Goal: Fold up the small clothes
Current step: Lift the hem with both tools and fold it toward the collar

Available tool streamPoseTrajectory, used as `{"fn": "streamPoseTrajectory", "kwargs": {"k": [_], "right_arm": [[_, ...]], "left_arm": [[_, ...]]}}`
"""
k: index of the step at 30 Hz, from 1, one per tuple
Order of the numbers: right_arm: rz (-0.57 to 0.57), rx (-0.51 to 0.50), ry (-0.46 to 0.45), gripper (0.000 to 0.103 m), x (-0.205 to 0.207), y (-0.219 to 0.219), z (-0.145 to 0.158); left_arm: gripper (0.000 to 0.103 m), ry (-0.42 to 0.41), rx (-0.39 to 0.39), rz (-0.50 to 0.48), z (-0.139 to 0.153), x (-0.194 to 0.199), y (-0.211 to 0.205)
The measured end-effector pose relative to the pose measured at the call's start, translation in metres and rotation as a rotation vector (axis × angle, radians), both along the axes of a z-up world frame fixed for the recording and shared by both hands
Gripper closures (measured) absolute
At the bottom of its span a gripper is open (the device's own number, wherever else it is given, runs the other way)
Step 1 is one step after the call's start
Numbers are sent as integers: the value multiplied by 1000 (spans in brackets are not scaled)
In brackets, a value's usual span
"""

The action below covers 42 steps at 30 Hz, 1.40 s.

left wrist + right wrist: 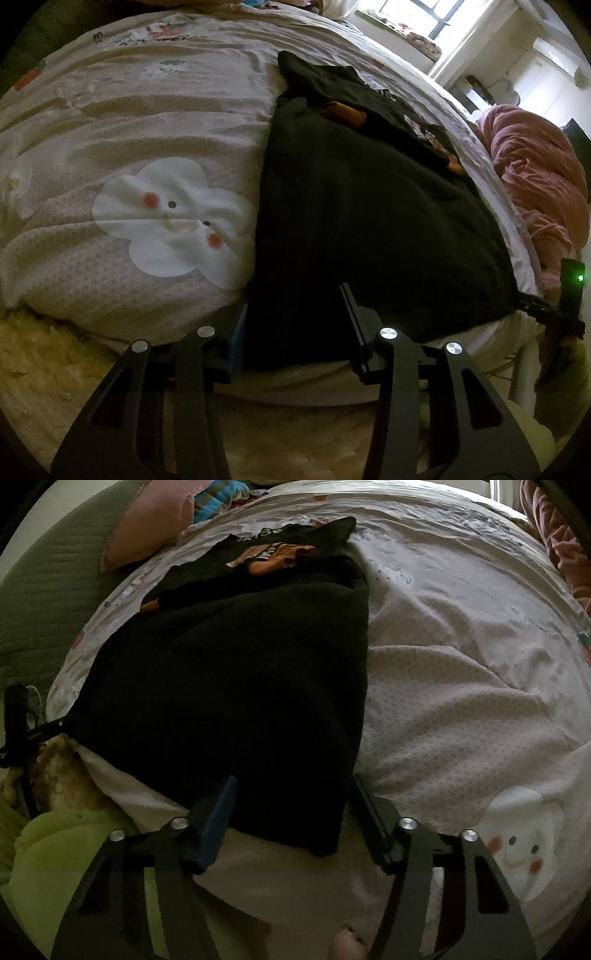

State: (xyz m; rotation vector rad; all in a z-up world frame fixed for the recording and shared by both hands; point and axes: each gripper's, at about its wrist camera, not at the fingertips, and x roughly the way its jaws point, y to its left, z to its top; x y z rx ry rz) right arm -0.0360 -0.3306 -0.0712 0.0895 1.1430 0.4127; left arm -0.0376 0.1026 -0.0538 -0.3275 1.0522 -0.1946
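Observation:
A black garment [369,206] lies flat on the bed, its near hem at the bed's front edge; it also shows in the right wrist view [240,686]. Its far end is bunched, with an orange print [341,110] [273,559]. My left gripper [295,299] is open, its fingers standing either side of the hem's left corner. My right gripper [291,786] is open, its fingers either side of the hem's right corner. Each gripper shows at the edge of the other's view, touching the opposite corner.
The bed has a pale quilt [129,129] [461,683] with a white cloud face patch [173,221] [517,845]. A pink blanket heap [535,173] lies to one side. A pink pillow [147,520] and a green cover [40,598] sit at the far end. A shaggy rug [44,369] lies below.

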Motion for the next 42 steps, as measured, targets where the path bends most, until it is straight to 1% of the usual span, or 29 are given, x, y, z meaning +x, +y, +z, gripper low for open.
{"fn": "streamPoseTrajectory", "kwargs": {"k": [1, 3, 4, 7, 11, 12, 14, 15, 16, 18, 25, 34, 40, 42], "right_arm": [[3, -1, -8, 68, 0, 0, 0], [17, 14, -20, 83, -1, 2, 2], [23, 14, -27, 87, -1, 3, 4], [43, 14, -58, 93, -2, 7, 11], [41, 80, -100, 95, 0, 3, 25], [38, 96, -110, 95, 1, 2, 28], [28, 127, -132, 95, 3, 0, 36], [22, 142, -147, 95, 5, -2, 41], [18, 151, -159, 95, 6, -3, 45], [13, 166, -184, 95, 8, -4, 53], [-1, 216, -262, 96, 14, -12, 72], [-52, 280, -357, 96, 21, -30, 92], [-87, 308, -413, 96, 30, -36, 104], [-90, 308, -434, 96, 35, -36, 110]], "left_arm": [[67, 0, -2, 2, -1, 0, 1], [67, 0, -5, 5, -1, 0, 1], [67, -1, -8, 6, -1, 0, 1], [69, 1, -17, 15, -1, 0, 3], [75, 3, -22, 27, -2, 0, 6], [78, 4, -21, 30, -2, 0, 6], [81, 5, -5, 32, 0, -1, 5], [86, 3, 1, 32, 0, -1, 4], [95, -2, 3, 34, 2, -1, 4], [98, -16, -7, 37, 6, -2, 4], [100, -104, -31, 53, 37, -1, 8], [100, -181, -45, 89, 74, 17, 13], [100, -226, -22, 113, 98, 31, 13], [100, -238, -2, 120, 105, 38, 12]]}}
